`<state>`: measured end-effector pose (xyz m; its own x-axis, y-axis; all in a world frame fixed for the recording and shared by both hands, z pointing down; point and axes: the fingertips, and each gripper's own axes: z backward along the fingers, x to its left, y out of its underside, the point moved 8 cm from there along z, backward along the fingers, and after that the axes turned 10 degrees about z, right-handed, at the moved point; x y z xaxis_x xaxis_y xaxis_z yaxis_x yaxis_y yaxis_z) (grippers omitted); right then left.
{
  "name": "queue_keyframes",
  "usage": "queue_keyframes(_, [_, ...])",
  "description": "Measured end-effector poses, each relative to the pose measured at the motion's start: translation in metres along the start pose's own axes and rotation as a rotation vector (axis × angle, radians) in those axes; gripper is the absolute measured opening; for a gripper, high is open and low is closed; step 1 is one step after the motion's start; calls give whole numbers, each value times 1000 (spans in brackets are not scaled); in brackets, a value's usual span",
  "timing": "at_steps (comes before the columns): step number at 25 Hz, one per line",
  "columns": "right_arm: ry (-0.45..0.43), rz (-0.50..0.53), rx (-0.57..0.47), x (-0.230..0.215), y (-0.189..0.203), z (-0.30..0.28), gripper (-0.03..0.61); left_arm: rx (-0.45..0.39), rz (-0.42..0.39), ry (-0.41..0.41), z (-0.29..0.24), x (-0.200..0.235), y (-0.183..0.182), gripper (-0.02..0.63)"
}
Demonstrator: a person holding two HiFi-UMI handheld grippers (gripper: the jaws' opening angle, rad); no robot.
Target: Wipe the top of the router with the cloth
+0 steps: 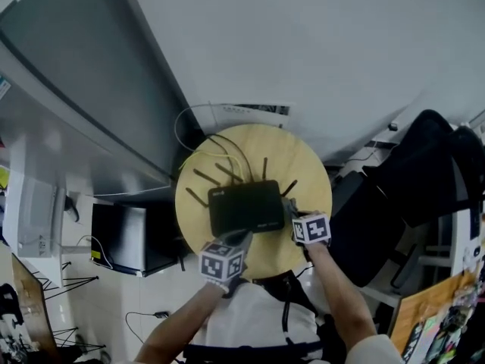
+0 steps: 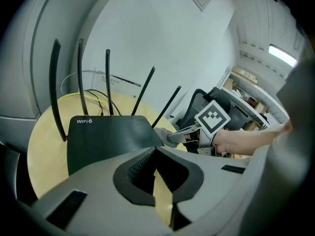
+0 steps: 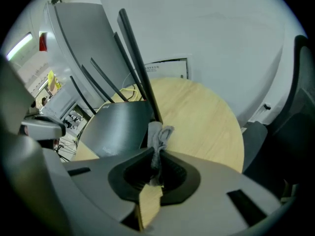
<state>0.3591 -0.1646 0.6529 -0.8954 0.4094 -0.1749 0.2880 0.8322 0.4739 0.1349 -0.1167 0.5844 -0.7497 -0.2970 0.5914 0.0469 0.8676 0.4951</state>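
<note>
Cloth (image 3: 160,134) is clamped in right tongs (image 3: 156,154) just beside router (image 3: 120,127) on bench (image 3: 206,117); left tongs (image 2: 153,156) are closed, empty, near router's front edge.

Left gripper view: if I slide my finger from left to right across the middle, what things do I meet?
router → cloth, poking out at the router's right edge → right gripper, shut on that cloth → hand holding that gripper
</note>
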Motion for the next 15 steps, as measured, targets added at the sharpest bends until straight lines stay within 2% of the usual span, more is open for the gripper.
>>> queue_keyframes(5, [-98, 78, -17, -2, -7, -14, 37, -21, 20, -36, 0, -6, 3, -3])
queue_keyframes(8, [-150, 87, -25, -4, -5, -15, 37, -22, 25, -47, 0, -6, 6, -2])
queue_keyframes(15, [-179, 73, -20, 3, 19, -5, 37, -33, 19, -51, 9, 6, 0, -3])
